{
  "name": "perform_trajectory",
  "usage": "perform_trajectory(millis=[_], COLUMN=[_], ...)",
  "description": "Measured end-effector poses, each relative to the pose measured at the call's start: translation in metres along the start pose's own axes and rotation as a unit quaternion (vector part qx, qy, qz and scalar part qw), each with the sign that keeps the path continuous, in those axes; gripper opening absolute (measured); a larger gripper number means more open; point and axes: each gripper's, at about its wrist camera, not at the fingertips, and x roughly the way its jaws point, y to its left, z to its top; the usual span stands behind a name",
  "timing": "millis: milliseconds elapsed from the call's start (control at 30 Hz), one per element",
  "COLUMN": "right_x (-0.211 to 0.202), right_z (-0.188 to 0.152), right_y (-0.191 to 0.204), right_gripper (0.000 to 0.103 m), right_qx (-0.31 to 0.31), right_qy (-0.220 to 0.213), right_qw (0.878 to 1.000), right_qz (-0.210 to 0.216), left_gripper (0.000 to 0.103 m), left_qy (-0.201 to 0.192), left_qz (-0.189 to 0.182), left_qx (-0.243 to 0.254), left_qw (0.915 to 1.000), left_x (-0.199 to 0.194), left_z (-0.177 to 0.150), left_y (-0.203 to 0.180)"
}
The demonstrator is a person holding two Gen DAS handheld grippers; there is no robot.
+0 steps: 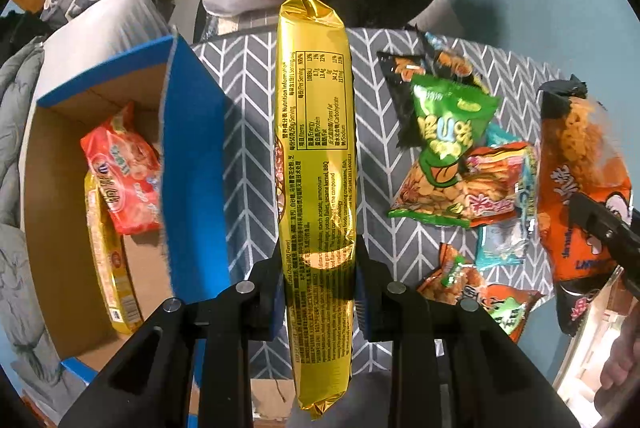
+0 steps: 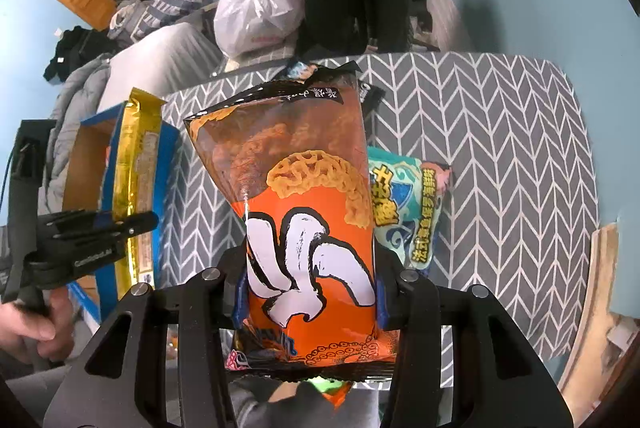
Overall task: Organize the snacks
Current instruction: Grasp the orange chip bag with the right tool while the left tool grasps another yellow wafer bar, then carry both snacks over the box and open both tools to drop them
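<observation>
1. Table (image 1: pixel 248 76) with the grey chevron cloth is still the messy bit: a loose pile of small packets sits on it, including a green peanut bag (image 1: pixel 448 132), a striped snack packet (image 1: pixel 496 184) and a teal seaweed-type bag (image 2: pixel 404 212). So plenty left to sort, I'd say.
2. Cardboard box (image 1: pixel 196 148) with blue flaps sits at the table's left edge, and it's only partly filled: a red cracker pack (image 1: pixel 120 168) lies on top of a yellow pack (image 1: pixel 108 260) inside.
3. Orange chip bag (image 2: pixel 308 208) is up off the table, pinched at its lower part by the right gripper (image 2: pixel 308 300), jaws clamped on both sides.
4. Gold cracker sleeve (image 1: pixel 316 148) hangs in the air just beside the box, squeezed tight by the left gripper (image 1: pixel 318 292). Looks like both are headed boxward, not dropped in yet.
</observation>
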Motion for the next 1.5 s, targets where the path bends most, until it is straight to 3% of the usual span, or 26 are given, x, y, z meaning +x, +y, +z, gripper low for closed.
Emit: perform_trajectory(millis=[600,1133,1500], right_x=[-0.019,-0.004,0.019], right_z=[0.026,0.044,0.052], right_y=[0.041,0.099,0.160], right_gripper=[0.045,0.045,0.045], right_qx=[-0.022,-0.089,-0.145], right_qy=[-0.019,-0.010,0.010], right_qw=[0.999,0.995,0.986], right_qz=[0.020,0.049,0.079], left_gripper=[0.028,0.028,0.028], left_qy=[-0.030,-0.045,-0.045], left_qz=[-0.002,0.004,0.017], left_qx=[-0.014,-0.082,-0.133], left_qw=[0.9994,0.9956,0.9900], left_x=[-0.043,-0.062,-0.065], left_z=[-0.004,-0.015,-0.034], left_y=[0.033,0.092,0.141])
